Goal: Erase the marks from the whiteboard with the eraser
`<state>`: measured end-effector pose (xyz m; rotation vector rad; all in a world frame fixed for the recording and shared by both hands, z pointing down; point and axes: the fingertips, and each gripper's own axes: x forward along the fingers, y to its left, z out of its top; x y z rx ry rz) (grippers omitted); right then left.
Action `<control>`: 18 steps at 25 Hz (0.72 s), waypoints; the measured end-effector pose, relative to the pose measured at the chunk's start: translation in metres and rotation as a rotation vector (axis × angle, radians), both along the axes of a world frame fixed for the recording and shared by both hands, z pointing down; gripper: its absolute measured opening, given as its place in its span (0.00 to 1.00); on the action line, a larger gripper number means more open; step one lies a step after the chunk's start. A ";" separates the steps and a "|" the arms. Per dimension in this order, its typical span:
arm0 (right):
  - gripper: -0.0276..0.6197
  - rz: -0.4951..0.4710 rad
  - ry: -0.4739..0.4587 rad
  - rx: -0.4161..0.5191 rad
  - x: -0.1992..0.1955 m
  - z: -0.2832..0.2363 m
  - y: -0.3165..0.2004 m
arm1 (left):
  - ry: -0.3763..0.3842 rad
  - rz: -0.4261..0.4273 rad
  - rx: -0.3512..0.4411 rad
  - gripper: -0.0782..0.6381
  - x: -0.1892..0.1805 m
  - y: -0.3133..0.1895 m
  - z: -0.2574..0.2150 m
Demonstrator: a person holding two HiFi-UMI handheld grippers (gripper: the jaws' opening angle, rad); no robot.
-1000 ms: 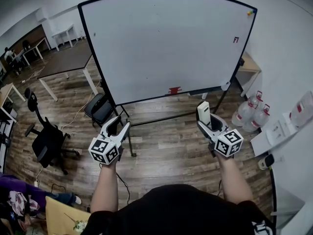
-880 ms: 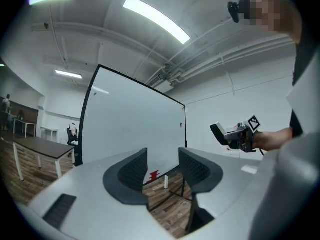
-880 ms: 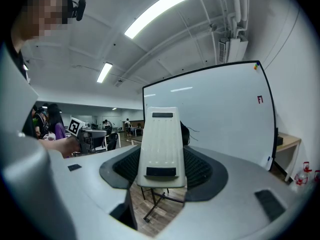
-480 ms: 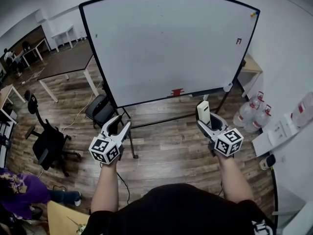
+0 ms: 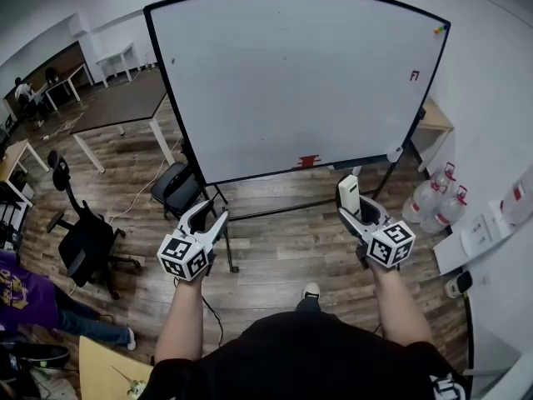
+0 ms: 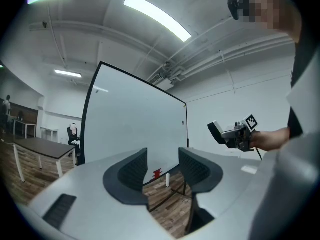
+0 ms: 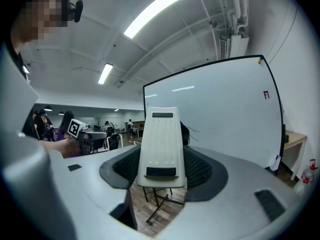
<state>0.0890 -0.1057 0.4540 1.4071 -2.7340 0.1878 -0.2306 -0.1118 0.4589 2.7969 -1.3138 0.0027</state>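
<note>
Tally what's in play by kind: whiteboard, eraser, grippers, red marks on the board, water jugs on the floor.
Whiteboard: 1
Eraser: 1
Grippers: 2, left gripper and right gripper
Red marks: 2
Water jugs: 2
Total: 8

The right gripper (image 7: 162, 165) has its jaws closed on a white eraser (image 7: 161, 139), which stands upright between the dark ribbed pads with its narrow end up. Beyond it stands the whiteboard (image 7: 220, 119) in its black frame, with a small red mark (image 7: 266, 95) near the upper right corner. Wooden floor (image 7: 150, 204) shows below the jaws.
</note>
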 end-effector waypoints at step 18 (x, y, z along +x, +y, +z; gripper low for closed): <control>0.43 -0.049 -0.004 0.024 0.007 -0.011 -0.126 | 0.001 -0.054 0.012 0.39 0.011 -0.101 -0.007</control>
